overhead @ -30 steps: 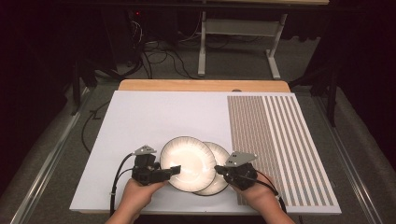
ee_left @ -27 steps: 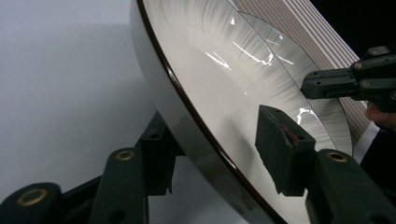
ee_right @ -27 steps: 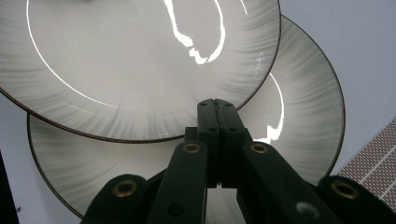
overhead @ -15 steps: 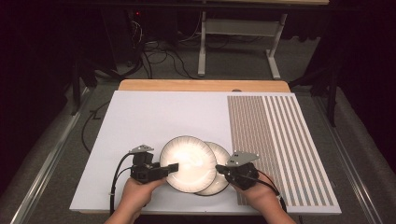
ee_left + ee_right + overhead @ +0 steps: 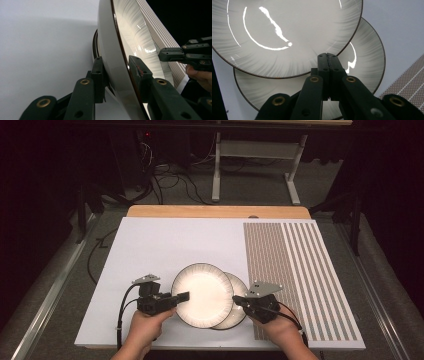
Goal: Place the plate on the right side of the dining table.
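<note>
Two white plates with dark rims overlap near the front of the white board (image 5: 165, 245). The upper plate (image 5: 202, 295) (image 5: 130, 37) (image 5: 287, 32) is tilted, its left rim raised. My left gripper (image 5: 182, 296) (image 5: 117, 72) is shut on that rim, one jaw under it and one inside. The lower plate (image 5: 237, 317) (image 5: 367, 62) lies flat, partly covered; its edge (image 5: 95, 47) shows behind the upper one. My right gripper (image 5: 237, 300) (image 5: 327, 62) is shut with nothing between its jaws, over the lower plate's right side. It also shows far right as the other gripper (image 5: 175, 53).
A brown striped mat (image 5: 300, 270) covers the board's right part. The wooden table edge (image 5: 215, 211) runs along the far side. Beyond it, cables (image 5: 170, 175) and a metal stand (image 5: 255, 150) sit on the floor. Bare board lies behind and left of the plates.
The left gripper has shifted slightly left and away, still holding the upper plate's rim. The right gripper has barely moved.
</note>
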{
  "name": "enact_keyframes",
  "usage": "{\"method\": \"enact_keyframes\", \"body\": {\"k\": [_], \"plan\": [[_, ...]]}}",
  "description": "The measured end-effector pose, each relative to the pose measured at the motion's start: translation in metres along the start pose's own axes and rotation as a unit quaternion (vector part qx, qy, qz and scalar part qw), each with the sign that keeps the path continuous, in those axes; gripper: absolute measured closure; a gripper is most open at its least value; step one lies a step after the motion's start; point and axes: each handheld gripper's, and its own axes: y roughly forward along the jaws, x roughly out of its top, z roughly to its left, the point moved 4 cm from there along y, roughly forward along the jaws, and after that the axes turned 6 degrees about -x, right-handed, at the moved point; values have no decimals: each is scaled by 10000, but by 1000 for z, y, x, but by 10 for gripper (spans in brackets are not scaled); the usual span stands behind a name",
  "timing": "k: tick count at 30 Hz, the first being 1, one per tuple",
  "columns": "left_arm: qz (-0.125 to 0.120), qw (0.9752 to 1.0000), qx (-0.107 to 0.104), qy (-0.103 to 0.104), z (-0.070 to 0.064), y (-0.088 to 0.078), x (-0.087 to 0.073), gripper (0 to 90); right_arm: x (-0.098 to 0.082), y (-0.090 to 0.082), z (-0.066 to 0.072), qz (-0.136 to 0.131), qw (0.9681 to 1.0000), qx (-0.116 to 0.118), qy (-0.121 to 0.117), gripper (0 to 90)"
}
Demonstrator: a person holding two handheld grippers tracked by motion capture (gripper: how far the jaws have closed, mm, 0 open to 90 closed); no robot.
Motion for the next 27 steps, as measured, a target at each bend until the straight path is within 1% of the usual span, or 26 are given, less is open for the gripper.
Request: {"method": "enact_keyframes", "body": {"k": [1,2,3,4,5,7,9,11,12,14,16,19,20,21,22,23,24,25,27], "plan": [[-40,10000,-35,13,0,-1,0,691,0,0,-1,-70,10000,-6,26,900],[-40,10000,-35,13,0,-1,0,695,0,0,-1,-70,10000,-6,26,900],[-86,9999,-74,7,-1,-1,1,699,1,-3,-4,-101,9999,-39,31,885],[-86,9999,-74,7,-1,-1,1,703,1,-5,-5,-124,9999,-43,74,879],[-130,9998,-127,-7,-2,-2,2,709,1,-6,-6,-140,9998,-66,109,873],[-151,9998,-150,4,-2,-3,2,719,1,-8,-7,-182,9997,-81,125,864],[-243,9995,-188,41,-4,-5,3,729,1,-12,-11,-229,9995,-122,182,833],[-266,9995,-182,46,-4,-5,4,738,1,-15,-13,-254,9993,-208,174,804],[-324,9993,-171,73,-4,-7,5,742,1,-17,-15,-285,9992,-254,123,787],[-389,9990,-177,95,-3,-9,6,749,1,-20,-17,-328,9988,-320,157,753],[-481,9986,-166,131,-3,-11,7,755,1,-24,-20,-420,9982,-414,133,723],[-620,9976,-158,255,-4,-14,9,766,0,-31,-24,-538,9970,-524,180,685],[-620,9976,-158,255,-4,-14,9,769,0,-31,-24,-538,9970,-524,180,685],[-680,9970,-114,363,-5,-17,10,772,0,-36,-27,-604,9963,-570,234,660],[-680,9970,-114,363,-5,-17,10,774,0,-36,-27,-604,9963,-570,234,660],[-747,9961,-69,462,-6,-19,11,776,-1,-41,-31,-664,9954,-631,279,639],[-747,9961,-69,462,-6,-19,11,777,-1,-41,-31,-664,9954,-631,279,639],[-826,9951,-7,539,-6,-21,12,778,-1,-46,-35,-764,9943,-657,355,613],[-882,9944,22,579,-5,-23,13,778,-2,-52,-39,-837,9931,-671,468,587]]}}
